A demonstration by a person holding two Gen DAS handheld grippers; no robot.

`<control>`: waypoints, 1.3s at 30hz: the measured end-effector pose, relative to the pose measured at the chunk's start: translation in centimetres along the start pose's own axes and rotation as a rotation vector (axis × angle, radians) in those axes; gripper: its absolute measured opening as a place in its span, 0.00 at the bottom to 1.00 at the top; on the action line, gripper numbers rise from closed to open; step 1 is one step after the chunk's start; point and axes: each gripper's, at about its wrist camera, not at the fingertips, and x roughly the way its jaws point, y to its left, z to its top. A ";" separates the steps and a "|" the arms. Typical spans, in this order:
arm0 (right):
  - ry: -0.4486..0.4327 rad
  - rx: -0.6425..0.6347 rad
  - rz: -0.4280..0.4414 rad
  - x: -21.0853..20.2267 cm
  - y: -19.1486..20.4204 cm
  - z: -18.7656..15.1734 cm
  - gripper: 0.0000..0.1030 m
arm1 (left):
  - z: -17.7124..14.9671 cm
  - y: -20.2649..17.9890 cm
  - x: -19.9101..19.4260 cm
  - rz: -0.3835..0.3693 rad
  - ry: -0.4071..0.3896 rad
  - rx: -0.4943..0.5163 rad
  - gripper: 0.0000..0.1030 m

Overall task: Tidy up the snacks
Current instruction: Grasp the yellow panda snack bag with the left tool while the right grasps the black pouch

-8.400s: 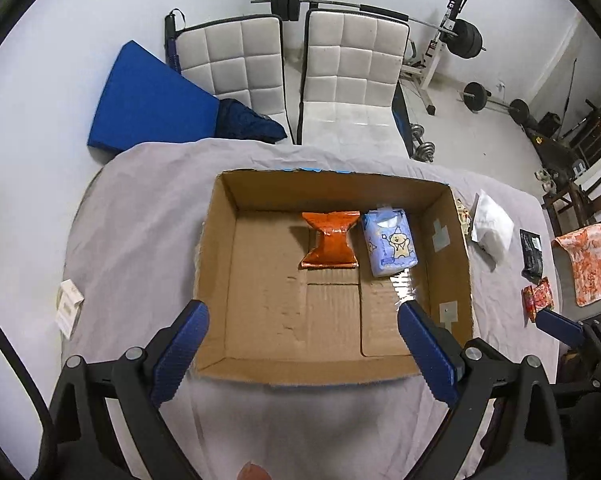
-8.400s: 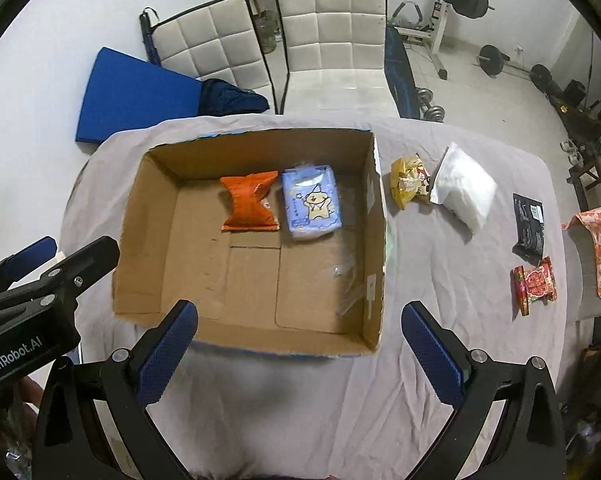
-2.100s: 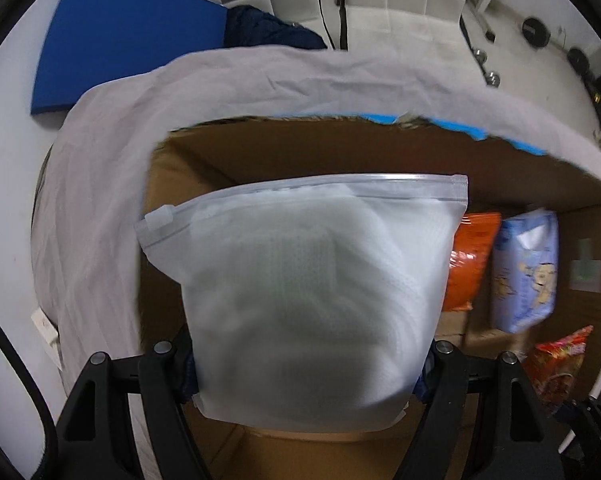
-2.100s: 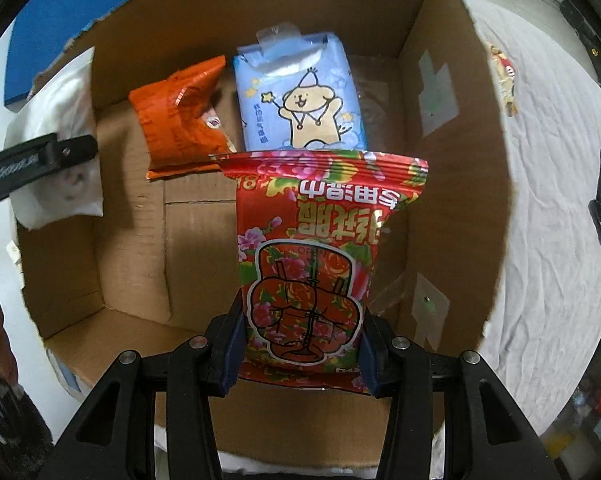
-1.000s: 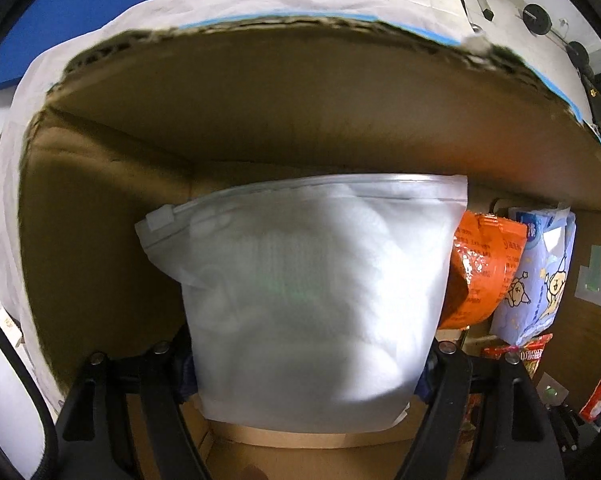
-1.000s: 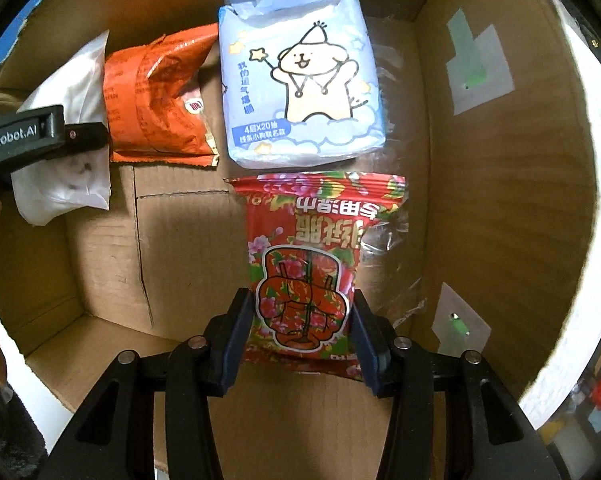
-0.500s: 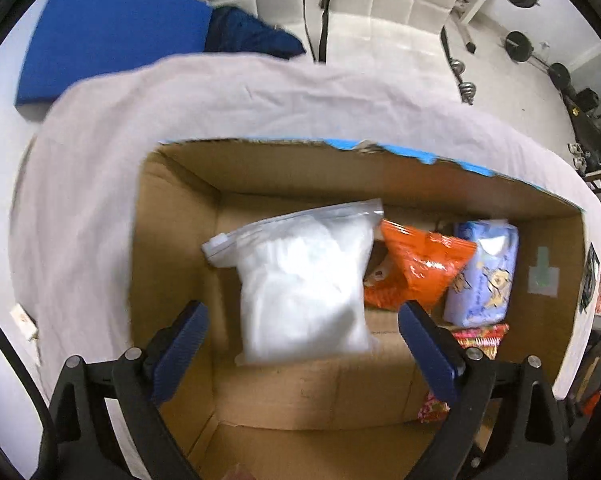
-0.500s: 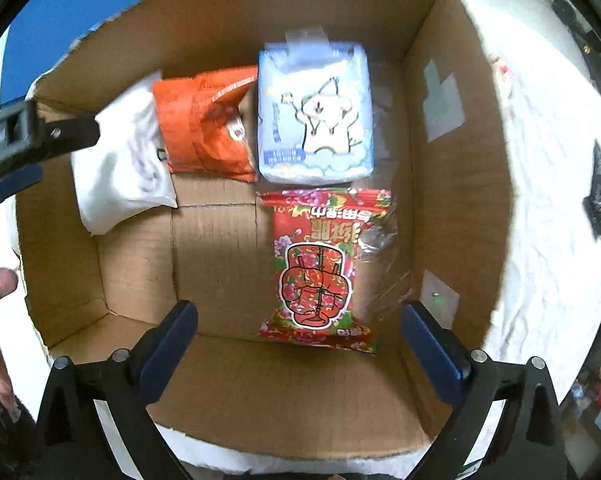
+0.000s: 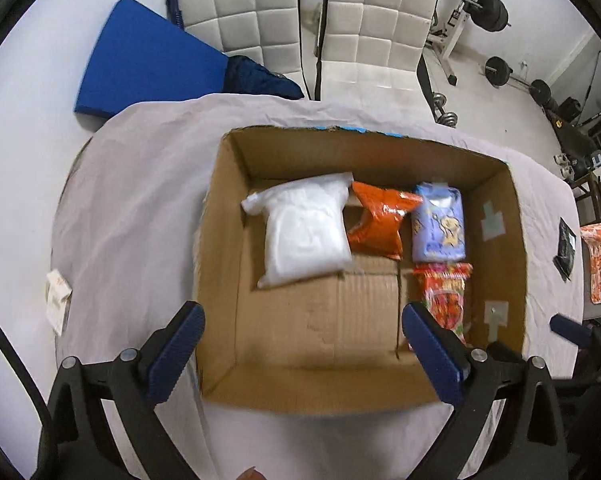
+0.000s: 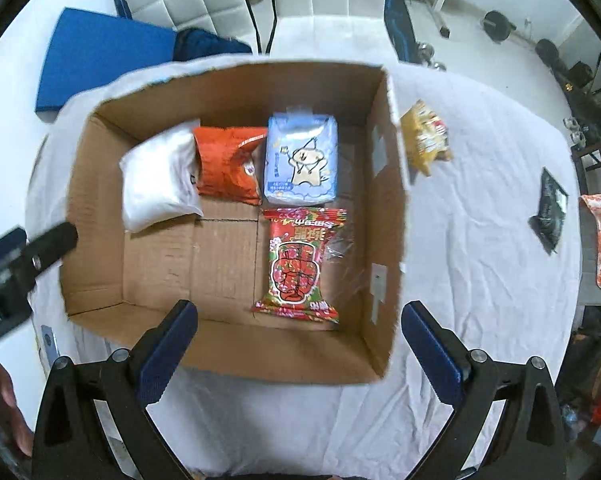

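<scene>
Snack packets, a white zip bag (image 9: 304, 236) and a red printed pouch (image 10: 298, 262), lie released in the cardboard box (image 9: 220, 240), beyond both grippers' (image 9: 300, 350) (image 10: 298, 344) just-opened, empty jaws.

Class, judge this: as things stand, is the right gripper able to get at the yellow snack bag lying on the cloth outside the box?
Probably yes. The right gripper is open and empty above the box; the yellow snack bag lies uncovered beside the box's right wall.

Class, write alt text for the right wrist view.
An open cardboard box holds four packets: white bag, orange packet, blue pack, red packet. The open, empty right gripper hangs above it.
</scene>
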 end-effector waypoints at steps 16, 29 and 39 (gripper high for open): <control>-0.140 -0.023 0.067 -8.2 -1.2 -4.4 1.00 | -4.5 -0.8 -7.4 0.008 -0.104 -0.035 0.98; -0.162 0.153 0.072 -9.9 -14.3 -4.0 1.00 | -0.7 -13.2 -8.9 -0.035 -0.166 0.121 0.98; -0.092 0.346 -0.074 -4.6 -33.5 -1.3 1.00 | 9.4 -32.4 1.4 0.070 -0.053 0.439 0.98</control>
